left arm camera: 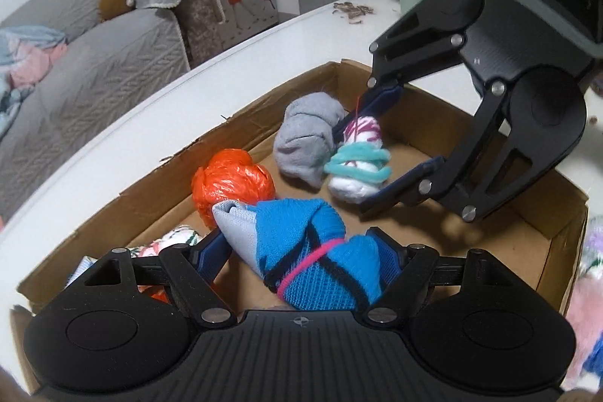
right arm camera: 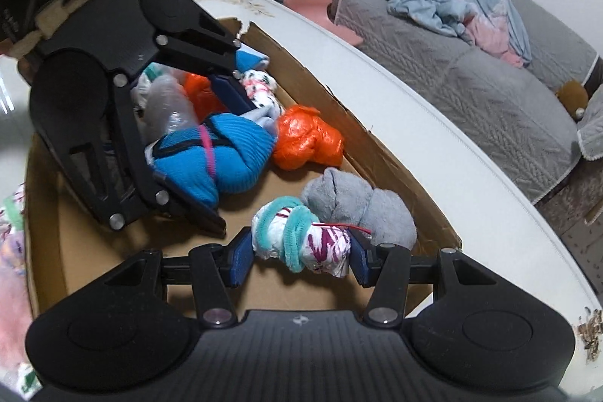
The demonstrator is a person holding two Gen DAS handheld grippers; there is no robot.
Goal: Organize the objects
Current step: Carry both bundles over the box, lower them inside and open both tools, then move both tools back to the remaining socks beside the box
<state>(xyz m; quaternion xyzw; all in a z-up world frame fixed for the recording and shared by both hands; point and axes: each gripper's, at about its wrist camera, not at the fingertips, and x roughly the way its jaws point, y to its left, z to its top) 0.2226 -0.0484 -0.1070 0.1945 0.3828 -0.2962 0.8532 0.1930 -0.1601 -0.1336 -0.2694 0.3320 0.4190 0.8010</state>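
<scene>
Behind the white bench (left arm camera: 286,36) stands a grey-covered sofa (right arm camera: 471,81). On the bench sits an open cardboard box (left arm camera: 414,100), already holding an orange plastic bundle (left arm camera: 231,181) and a grey sock roll (left arm camera: 305,134). The left tongs (left arm camera: 301,251) are clamped wide on a blue sock bundle (left arm camera: 316,243) tied with pink thread; the right tongs (right arm camera: 301,260) are closed narrower on a white bundle wound with teal yarn (right arm camera: 301,236). Both bundles hang low inside the box, probably so each can be set down beside the others.
</scene>
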